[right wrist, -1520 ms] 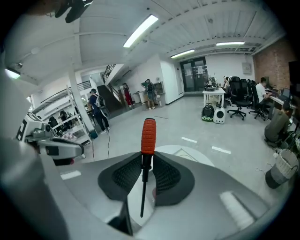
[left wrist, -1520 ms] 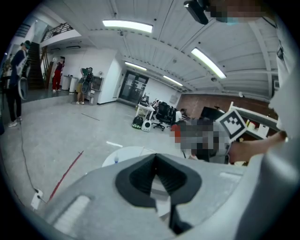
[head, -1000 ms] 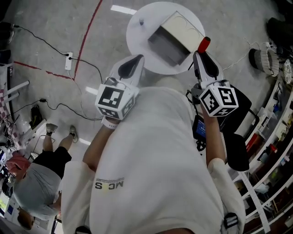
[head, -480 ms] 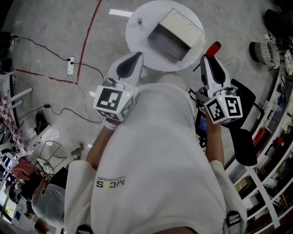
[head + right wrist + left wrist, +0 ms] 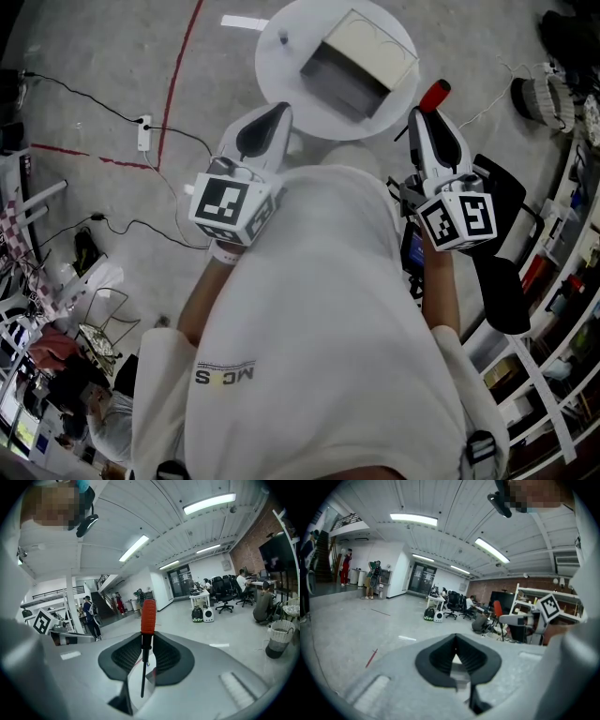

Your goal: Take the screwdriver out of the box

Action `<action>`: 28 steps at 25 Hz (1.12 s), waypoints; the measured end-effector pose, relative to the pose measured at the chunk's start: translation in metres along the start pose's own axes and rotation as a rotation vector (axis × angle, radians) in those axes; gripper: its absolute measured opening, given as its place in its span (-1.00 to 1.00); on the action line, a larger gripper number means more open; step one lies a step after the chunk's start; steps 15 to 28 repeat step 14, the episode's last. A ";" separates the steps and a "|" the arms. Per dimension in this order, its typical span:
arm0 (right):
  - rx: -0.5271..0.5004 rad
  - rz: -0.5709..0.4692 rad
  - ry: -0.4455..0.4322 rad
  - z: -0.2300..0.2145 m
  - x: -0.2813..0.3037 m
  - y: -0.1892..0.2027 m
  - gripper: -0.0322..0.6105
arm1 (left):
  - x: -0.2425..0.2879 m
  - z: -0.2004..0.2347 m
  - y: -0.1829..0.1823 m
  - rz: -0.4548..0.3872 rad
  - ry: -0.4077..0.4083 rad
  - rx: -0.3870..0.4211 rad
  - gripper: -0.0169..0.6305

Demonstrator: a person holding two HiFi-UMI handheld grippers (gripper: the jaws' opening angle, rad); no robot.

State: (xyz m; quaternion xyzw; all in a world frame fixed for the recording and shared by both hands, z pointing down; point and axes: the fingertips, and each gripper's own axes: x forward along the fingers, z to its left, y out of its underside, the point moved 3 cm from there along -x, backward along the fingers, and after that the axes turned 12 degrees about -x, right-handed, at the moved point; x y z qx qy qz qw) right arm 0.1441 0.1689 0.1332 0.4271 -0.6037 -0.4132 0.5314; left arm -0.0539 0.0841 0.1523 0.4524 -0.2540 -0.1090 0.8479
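Right tongs [image 5: 146, 654] clamp the screwdriver [image 5: 148, 615] by its thin shaft, with the red handle projecting past the tips. It is clear of the box [image 5: 361, 58], off the right edge of the surface [image 5: 281, 37]. Left tongs [image 5: 456, 654] are closed and empty. Risk: the handle-heavy tool may pivot or slip in this narrow grip and fall to the floor. The box interior is shadowed; contents undetermined.

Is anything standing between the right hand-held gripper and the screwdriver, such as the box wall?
Nothing visible does. The right hand-held gripper clamps the screwdriver by its shaft, outside the box on the round table.
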 end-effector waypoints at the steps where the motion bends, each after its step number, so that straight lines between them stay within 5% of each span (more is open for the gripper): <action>1: 0.001 0.001 -0.002 0.000 0.000 0.000 -0.67 | 0.000 0.000 0.001 0.001 0.000 -0.002 -0.94; 28: -0.022 0.002 -0.027 -0.001 -0.001 -0.004 -0.67 | 0.004 -0.009 -0.005 -0.008 0.009 -0.006 -0.94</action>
